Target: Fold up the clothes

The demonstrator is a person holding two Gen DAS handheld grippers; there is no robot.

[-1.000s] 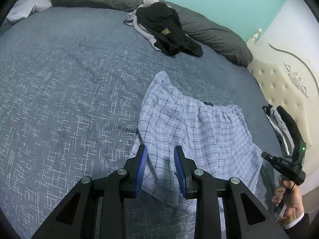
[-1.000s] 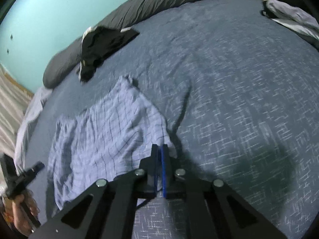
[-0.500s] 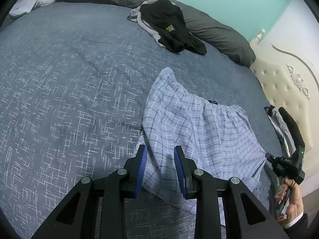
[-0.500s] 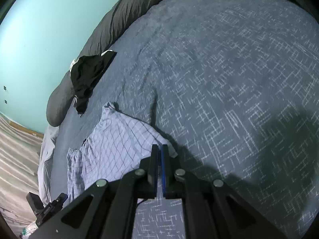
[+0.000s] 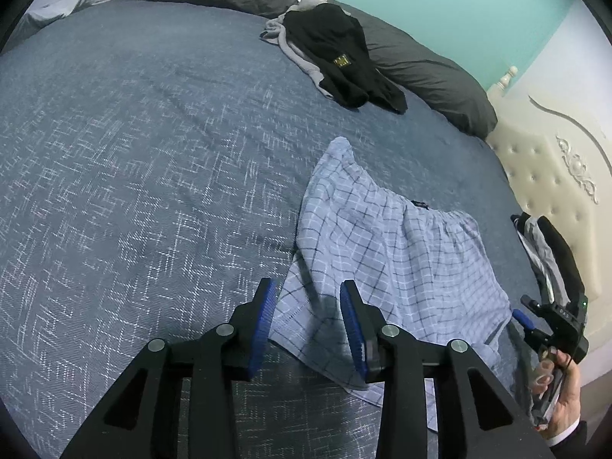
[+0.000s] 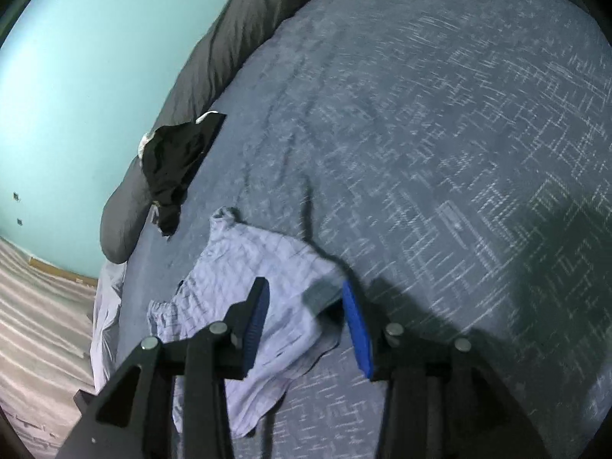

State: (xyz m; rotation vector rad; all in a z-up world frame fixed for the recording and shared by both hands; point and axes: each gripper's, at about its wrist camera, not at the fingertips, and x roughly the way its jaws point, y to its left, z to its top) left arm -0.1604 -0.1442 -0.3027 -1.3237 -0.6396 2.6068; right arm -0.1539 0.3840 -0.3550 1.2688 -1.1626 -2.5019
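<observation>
Left wrist view: plaid shorts [image 5: 397, 267] lie on the blue bedspread [image 5: 134, 176], rumpled, with one side doubled over; judging by that, at most a first fold is made and squaring up is left. Black garment [image 5: 344, 61] and a grey one sit in a heap by the dark pillows [image 5: 420, 65], unfolded, well apart from the shorts. More clothing hangs at the bed's far right edge. Left gripper [image 5: 308, 329] hovers over the near hem, jaws opening, cloth beneath and between them but pads not pressing it. Right gripper [image 5: 528, 323] shows at the right corner of the shorts, in a hand [image 5: 560, 401]. Right wrist view: right gripper [image 6: 308, 325] jaws opening, shorts [image 6: 244, 290] edge between and below them, blurred, no pinch visible. Both look released, not holding.
</observation>
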